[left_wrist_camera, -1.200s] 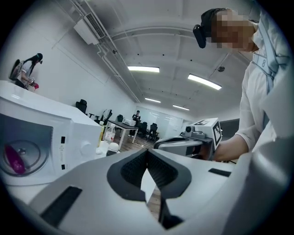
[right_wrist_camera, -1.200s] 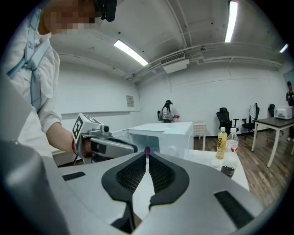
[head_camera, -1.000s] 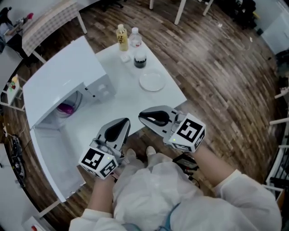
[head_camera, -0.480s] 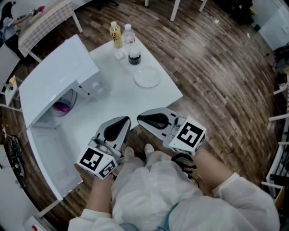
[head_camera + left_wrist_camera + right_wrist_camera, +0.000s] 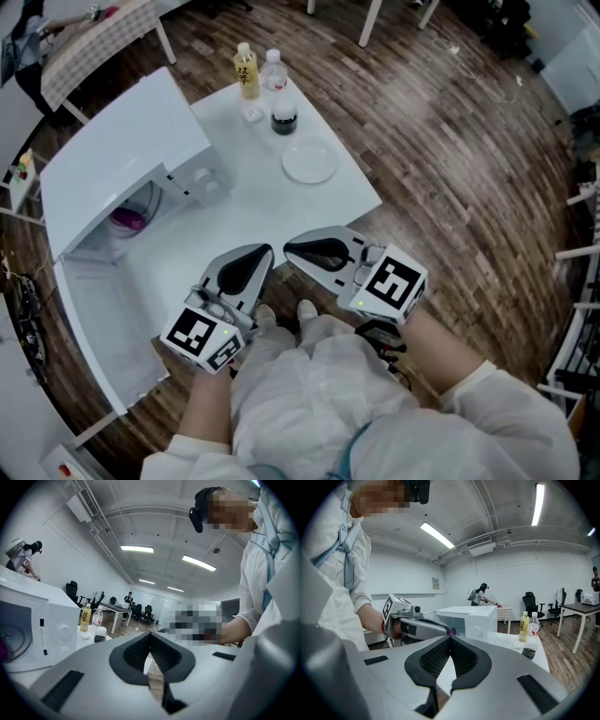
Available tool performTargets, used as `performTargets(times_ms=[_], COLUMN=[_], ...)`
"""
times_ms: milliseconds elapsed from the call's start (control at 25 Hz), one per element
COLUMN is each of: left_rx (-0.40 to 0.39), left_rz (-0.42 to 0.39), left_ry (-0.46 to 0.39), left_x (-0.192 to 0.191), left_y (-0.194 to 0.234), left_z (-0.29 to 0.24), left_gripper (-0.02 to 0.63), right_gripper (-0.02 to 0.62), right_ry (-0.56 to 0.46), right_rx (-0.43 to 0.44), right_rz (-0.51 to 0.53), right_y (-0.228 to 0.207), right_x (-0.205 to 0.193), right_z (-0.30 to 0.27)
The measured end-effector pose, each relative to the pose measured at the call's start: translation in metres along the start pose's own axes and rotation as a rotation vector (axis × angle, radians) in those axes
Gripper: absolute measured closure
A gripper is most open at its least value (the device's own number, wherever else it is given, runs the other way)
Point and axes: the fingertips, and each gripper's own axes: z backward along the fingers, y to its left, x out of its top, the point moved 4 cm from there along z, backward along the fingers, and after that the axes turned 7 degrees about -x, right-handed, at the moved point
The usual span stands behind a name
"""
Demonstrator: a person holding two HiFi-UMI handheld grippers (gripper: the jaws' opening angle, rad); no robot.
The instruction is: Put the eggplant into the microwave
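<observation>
Table (image 5: 267,211) bears microwave (image 5: 122,155) — wooden floor (image 5: 450,141)

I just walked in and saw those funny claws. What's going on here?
A person in white clothes holds a grey two-jaw gripper in each hand, close to the body at the near edge of the white table. Both the left gripper and the right gripper are shut and empty. The purple eggplant already lies inside the white microwave, whose door stands open. A white round plate and some bottles stand untouched farther along the table.
</observation>
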Motion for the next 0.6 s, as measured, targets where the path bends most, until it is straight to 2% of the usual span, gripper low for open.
performTargets(times_ms=[600], left_rx=[0.010], left_rz=[0.010], left_ry=[-0.001], left_x=[-0.001], left_y=[0.012], left_z=[0.004], left_gripper=[0.604], right_gripper=[0.563], right_ry=[0.015], right_rx=[0.034], right_rz=[0.006], right_y=[0.000], right_x=[0.000], right_z=[-0.017])
